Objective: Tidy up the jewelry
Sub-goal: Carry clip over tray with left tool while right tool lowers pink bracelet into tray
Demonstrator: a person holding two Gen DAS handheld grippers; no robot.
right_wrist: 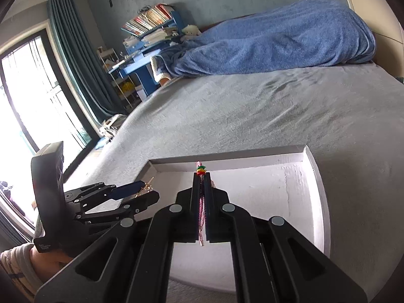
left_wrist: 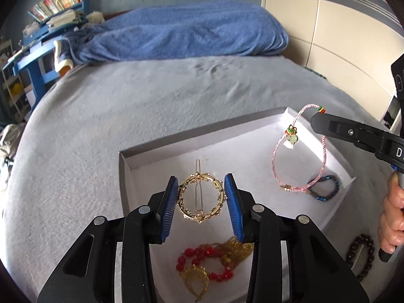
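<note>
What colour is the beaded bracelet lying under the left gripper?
Red: the beaded bracelet shows best in the left wrist view.

Black hand-held gripper [left_wrist: 200, 202], ribbed blue pads [left_wrist: 168, 210], silver rivets, striped cuff [right_wrist: 15, 265]

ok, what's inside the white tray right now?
White tray holds a red bead strand, gold chains and a blue bracelet. The left gripper hides part of the floor.
</note>
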